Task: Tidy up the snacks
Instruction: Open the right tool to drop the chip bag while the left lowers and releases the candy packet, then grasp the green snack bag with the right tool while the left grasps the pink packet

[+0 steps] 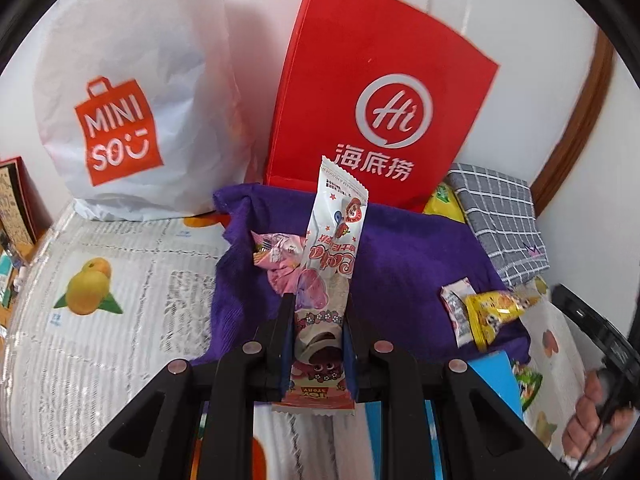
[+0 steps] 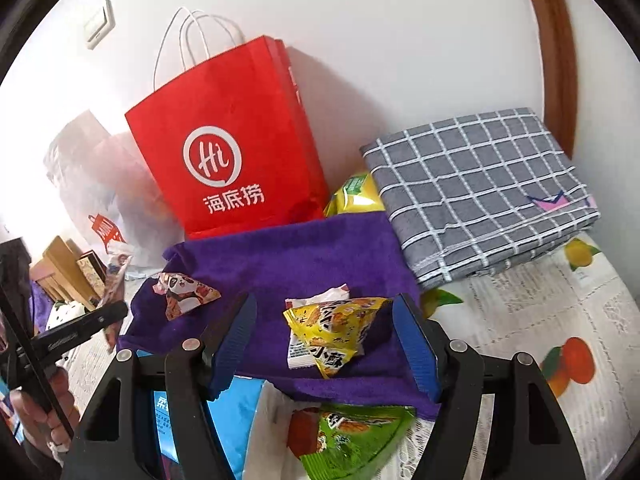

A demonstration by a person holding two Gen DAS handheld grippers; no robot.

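My left gripper [image 1: 318,300] is shut on a long white and pink candy packet [image 1: 334,232] and holds it upright over the purple towel [image 1: 404,264]. A pink snack packet [image 1: 278,256] lies on the towel just left of it. A yellow packet [image 1: 494,312] and a white one [image 1: 454,308] lie at the towel's right. My right gripper [image 2: 324,310] is open, its fingers on either side of the yellow packet [image 2: 336,324], which lies on a white packet [image 2: 300,354]. A panda packet [image 2: 184,290] lies at the towel's [image 2: 280,260] left. A green packet [image 2: 352,440] lies below.
A red paper bag [image 1: 380,92] and a white MINISO bag [image 1: 128,100] stand against the wall behind the towel. A folded grey checked cloth [image 2: 480,188] lies at the right, with a yellow-green pack [image 2: 354,196] beside it. A blue box [image 2: 236,420] lies near the front.
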